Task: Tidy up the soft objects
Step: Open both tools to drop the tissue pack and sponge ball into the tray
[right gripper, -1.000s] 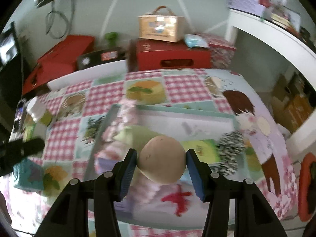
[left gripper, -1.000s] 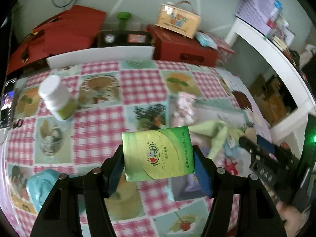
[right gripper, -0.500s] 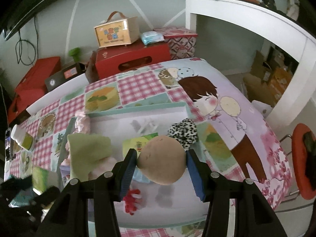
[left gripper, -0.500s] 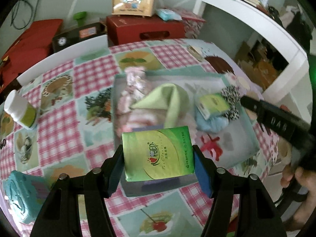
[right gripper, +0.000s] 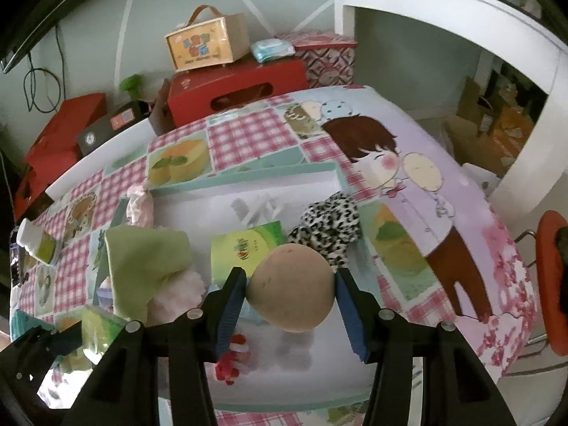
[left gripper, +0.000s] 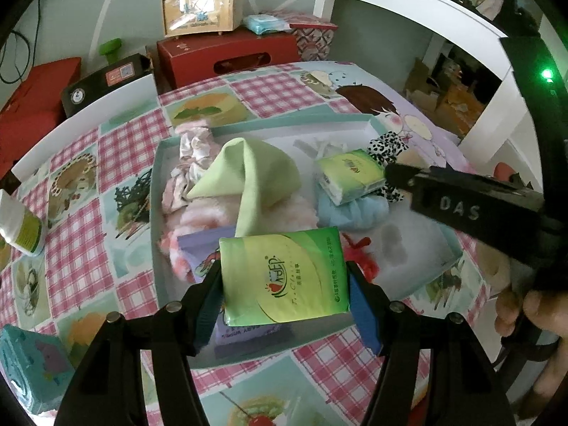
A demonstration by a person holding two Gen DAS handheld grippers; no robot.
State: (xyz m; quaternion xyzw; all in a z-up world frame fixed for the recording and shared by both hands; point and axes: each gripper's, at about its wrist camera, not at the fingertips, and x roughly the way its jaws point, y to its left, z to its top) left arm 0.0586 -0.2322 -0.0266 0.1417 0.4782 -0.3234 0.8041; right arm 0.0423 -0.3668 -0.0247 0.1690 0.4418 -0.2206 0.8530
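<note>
My left gripper [left gripper: 284, 284] is shut on a green tissue pack [left gripper: 282, 277], held above the near edge of a shallow teal-rimmed tray [left gripper: 155, 191]. My right gripper [right gripper: 289, 293] is shut on a tan soft ball [right gripper: 291, 291], held over the tray [right gripper: 269, 174]. In the tray lie a light green cloth [left gripper: 252, 174], pink fluffy items [left gripper: 191, 152], a second green tissue pack [left gripper: 349, 174], a leopard-print scrunchie [right gripper: 328, 223], a blue soft item [left gripper: 351, 211] and a purple pack [left gripper: 200, 245]. The right gripper also shows in the left wrist view [left gripper: 461, 206].
The table has a pink checked cartoon cloth [right gripper: 248, 135]. A white bottle [left gripper: 19, 223] lies at the left and a teal pack [left gripper: 28, 365] at the near left. Red boxes [right gripper: 234, 88] and a small wooden case [right gripper: 202, 44] stand behind the table. A white shelf [right gripper: 461, 10] stands right.
My left gripper has swung right with the tissue pack, from beside the tray to over its near edge. My right gripper has moved right across the tray with the ball.
</note>
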